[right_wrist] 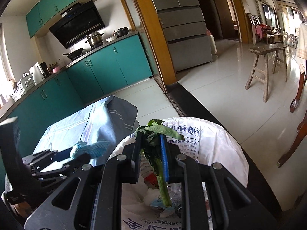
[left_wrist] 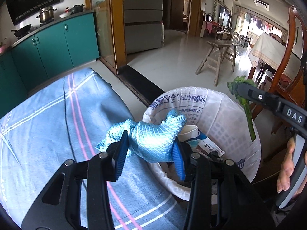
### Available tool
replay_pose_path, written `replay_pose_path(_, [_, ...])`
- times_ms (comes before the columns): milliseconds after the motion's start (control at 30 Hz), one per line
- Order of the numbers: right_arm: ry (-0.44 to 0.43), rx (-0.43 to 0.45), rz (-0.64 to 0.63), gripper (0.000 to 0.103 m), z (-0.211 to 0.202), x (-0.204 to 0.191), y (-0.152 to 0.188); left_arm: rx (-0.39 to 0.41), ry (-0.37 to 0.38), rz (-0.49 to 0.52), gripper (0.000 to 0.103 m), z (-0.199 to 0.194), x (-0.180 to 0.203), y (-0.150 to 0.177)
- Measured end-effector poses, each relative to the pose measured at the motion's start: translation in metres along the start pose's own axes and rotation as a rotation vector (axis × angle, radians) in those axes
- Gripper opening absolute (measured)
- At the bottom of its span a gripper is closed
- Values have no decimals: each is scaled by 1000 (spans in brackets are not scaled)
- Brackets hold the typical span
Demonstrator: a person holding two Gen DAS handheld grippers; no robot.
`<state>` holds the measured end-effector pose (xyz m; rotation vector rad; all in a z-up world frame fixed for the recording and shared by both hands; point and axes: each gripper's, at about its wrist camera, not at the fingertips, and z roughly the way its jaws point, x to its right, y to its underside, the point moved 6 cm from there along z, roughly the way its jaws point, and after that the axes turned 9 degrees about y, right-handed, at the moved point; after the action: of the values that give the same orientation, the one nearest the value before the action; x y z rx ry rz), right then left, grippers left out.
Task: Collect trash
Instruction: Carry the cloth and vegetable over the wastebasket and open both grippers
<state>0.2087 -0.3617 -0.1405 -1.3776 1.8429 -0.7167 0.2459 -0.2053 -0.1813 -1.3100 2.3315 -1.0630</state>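
My left gripper [left_wrist: 151, 145] is shut on a crumpled light blue cloth [left_wrist: 153, 134], held at the rim of the trash bin [left_wrist: 230, 99], which is lined with a white printed plastic bag. My right gripper [right_wrist: 151, 149] is shut on a wilted green leafy vegetable stalk [right_wrist: 159, 174], its stem hanging down over the bin's opening [right_wrist: 220, 145]. The right gripper [left_wrist: 239, 88] and stalk [left_wrist: 249, 118] also show in the left wrist view, above the bin's far side. The left gripper and cloth [right_wrist: 90, 147] show at left in the right wrist view. A paper cup [left_wrist: 189, 132] and packaging lie inside the bin.
A table with a blue striped cloth [left_wrist: 57, 124] stands left of the bin. Teal kitchen cabinets [right_wrist: 107, 67] run along the back left. A wooden stool [right_wrist: 268, 65] stands on the tiled floor at right. A wooden chair [left_wrist: 291, 57] is close behind the bin.
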Motion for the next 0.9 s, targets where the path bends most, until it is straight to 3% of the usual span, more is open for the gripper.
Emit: replay_pose_path(900, [3, -4, 0, 19, -1, 0, 7, -58, 56, 59, 47, 43, 34, 8])
